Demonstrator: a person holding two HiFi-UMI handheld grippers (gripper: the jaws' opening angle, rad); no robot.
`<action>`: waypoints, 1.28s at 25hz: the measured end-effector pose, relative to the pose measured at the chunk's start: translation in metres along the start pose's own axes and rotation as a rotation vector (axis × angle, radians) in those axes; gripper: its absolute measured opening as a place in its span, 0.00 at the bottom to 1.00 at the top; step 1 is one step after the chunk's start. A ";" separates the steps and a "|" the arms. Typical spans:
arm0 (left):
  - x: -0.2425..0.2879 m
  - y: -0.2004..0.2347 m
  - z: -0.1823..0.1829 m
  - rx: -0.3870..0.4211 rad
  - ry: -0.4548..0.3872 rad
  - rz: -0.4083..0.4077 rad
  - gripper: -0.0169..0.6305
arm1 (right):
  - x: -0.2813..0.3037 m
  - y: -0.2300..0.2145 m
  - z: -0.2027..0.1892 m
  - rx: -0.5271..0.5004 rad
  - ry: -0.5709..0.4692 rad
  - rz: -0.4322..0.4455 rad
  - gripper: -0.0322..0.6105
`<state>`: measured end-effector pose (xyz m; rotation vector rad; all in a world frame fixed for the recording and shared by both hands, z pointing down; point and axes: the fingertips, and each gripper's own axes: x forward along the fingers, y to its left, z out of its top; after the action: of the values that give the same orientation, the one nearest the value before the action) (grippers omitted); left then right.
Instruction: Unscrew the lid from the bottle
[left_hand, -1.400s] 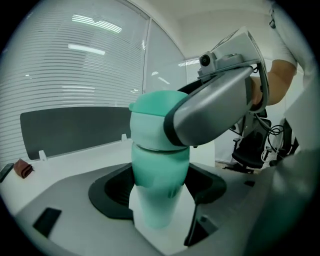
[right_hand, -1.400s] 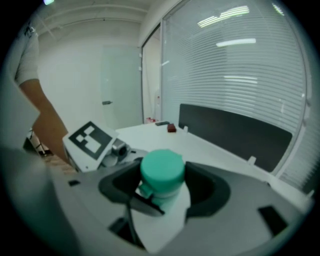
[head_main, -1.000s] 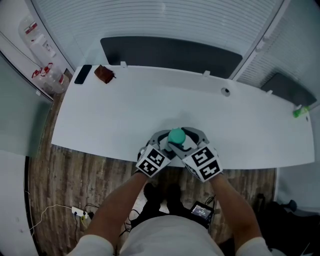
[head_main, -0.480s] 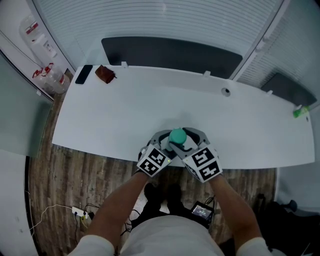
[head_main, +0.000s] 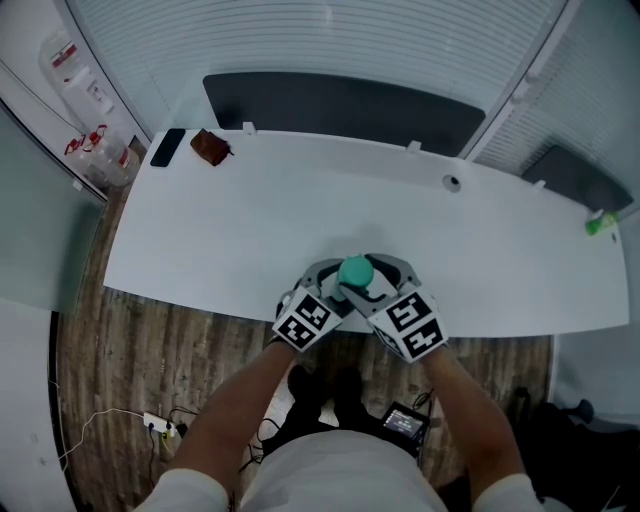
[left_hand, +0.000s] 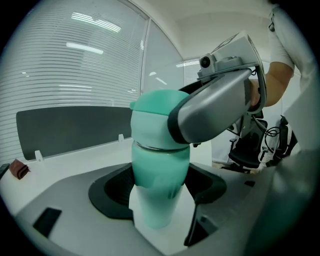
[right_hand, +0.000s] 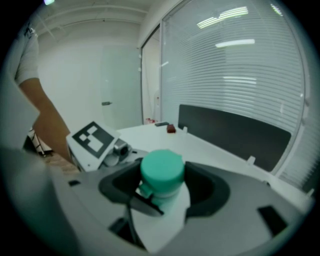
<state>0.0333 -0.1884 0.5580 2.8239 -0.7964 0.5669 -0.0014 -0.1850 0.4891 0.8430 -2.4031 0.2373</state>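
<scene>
Lower centre of head view, near table (head_main: 240, 230) edge: left gripper (left_hand: 159, 197) pinches the teal bottle (left_hand: 161, 167), right gripper (right_hand: 163, 186) pinches its lid (right_hand: 161, 167); bottle base hidden.

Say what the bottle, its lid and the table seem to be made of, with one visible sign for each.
Bottle: probably translucent plastic, mint green above and paler toward the base, with a soft sheen.
Lid: likely opaque plastic, matte green, moulded with rounded edges.
Table: smooth white top, perhaps laminate; no grain shows.
</scene>
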 end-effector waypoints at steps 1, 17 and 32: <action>0.000 0.000 0.000 0.002 0.001 -0.006 0.52 | 0.000 0.000 -0.001 -0.004 0.005 0.006 0.50; 0.000 -0.009 -0.002 0.067 0.022 -0.163 0.52 | -0.004 0.005 -0.001 -0.090 0.004 0.106 0.50; -0.005 0.000 -0.005 0.005 -0.015 0.128 0.52 | -0.001 0.001 -0.001 -0.029 -0.019 0.057 0.50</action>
<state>0.0273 -0.1849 0.5606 2.7998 -0.9850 0.5675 -0.0005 -0.1833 0.4892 0.7684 -2.4448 0.2167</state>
